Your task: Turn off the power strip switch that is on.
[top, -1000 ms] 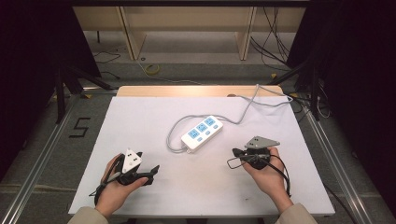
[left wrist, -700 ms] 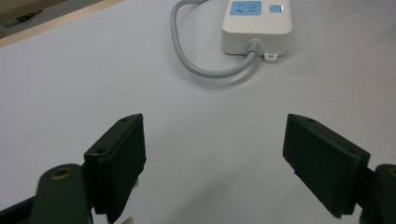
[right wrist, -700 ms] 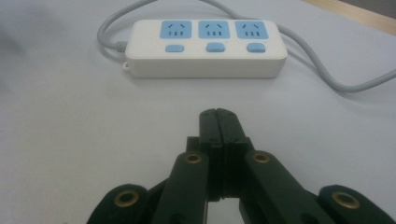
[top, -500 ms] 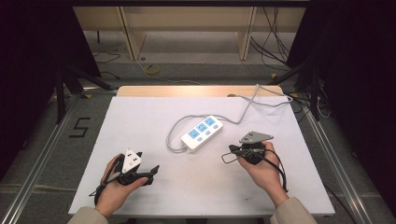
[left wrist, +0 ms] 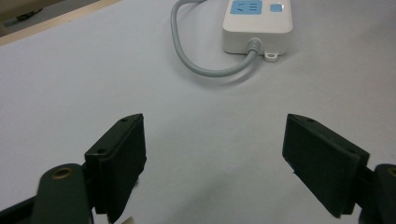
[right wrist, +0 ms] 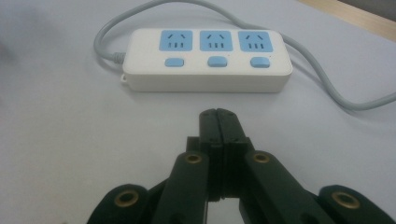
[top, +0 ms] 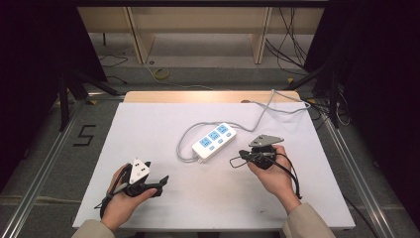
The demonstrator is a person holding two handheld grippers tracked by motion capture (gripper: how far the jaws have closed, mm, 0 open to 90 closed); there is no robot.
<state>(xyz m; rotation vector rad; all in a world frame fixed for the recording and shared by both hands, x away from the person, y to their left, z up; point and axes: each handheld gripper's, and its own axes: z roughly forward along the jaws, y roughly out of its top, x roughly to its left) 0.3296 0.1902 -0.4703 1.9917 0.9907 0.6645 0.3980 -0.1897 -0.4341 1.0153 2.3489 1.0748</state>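
A white power strip [top: 214, 142] with three blue sockets and three blue buttons lies at the middle of the white table, its grey cable [top: 185, 136] looping to the left and trailing off to the back right. My right gripper [top: 236, 161] sits just to the strip's right, jaws pressed together with nothing between them; in the right gripper view its tips [right wrist: 218, 115] point at the strip [right wrist: 205, 58], a short gap away. My left gripper [top: 163, 181] rests near the front left, jaws wide apart and empty; its own view has the strip's end [left wrist: 258, 21] far ahead.
The white table top [top: 148, 129] has a wooden strip along its far edge [top: 198, 96]. Black cables trail from both grippers. Beyond the table stand dark stands and floor cables, and a metal rail runs along each side.
My right gripper has moved up and leftward toward the power strip, still shut. The left hand has stayed where it was.
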